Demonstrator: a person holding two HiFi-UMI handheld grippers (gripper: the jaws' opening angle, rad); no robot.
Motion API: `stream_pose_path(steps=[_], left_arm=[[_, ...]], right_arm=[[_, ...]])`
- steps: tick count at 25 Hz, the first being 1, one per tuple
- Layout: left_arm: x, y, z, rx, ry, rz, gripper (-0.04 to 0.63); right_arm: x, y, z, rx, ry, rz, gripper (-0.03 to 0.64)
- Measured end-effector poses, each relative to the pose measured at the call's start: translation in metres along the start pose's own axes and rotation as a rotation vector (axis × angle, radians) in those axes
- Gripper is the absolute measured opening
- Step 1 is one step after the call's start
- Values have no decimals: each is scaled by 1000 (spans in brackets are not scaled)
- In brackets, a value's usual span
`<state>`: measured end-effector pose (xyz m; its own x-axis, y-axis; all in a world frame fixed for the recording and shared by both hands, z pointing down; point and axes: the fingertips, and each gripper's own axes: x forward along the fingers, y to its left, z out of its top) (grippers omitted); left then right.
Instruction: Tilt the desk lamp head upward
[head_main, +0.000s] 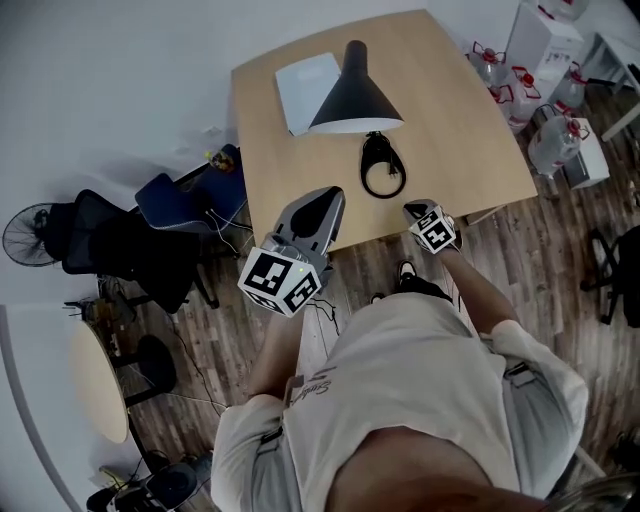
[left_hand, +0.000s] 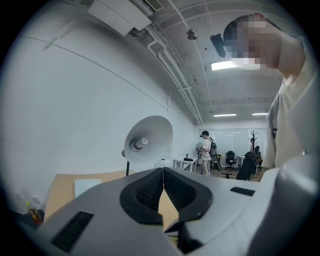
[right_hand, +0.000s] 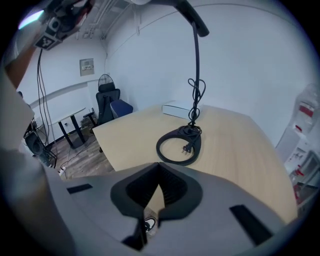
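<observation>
I see my left gripper (left_hand: 163, 172) with its fingers (left_hand: 147, 192) pressed together and nothing between them. Just beyond them the lamp head (left_hand: 148, 140) faces me, its bulb showing. Left of the lamp head, a white sheet (left_hand: 87, 186) lies on the bench (left_hand: 62, 187). Far to its right stands a person (left_hand: 206, 155).

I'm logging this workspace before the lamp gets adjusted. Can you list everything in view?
desk: one, light wood, centre of the head view
desk lamp: one, black, on the desk; its ring base with the cord lies nearer the person
flat pad: one, white, on the desk left of the lamp shade
office chairs: two, one black, one blue, on the floor left of the desk
fan: one, dark, far left
water bottles: several, clear, on the floor right of the desk
round table: one, light wood, lower left
left gripper: grey, jaws together, empty
right gripper: grey, jaws together, empty
</observation>
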<state>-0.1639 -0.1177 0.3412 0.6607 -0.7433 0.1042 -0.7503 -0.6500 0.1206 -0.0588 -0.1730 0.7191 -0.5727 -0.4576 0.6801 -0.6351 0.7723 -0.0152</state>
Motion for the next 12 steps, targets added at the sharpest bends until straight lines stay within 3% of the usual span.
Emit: stream_pose_path(steps=[4,12], left_arm=[[-9,1,-29,-77,23,-17,16],[-16,-14,-63,-37,56,-28,15]], right_arm=[[-39,24,17,-43,-42,-14,-5],[-124,55,79,-67,-231,-68,-5]])
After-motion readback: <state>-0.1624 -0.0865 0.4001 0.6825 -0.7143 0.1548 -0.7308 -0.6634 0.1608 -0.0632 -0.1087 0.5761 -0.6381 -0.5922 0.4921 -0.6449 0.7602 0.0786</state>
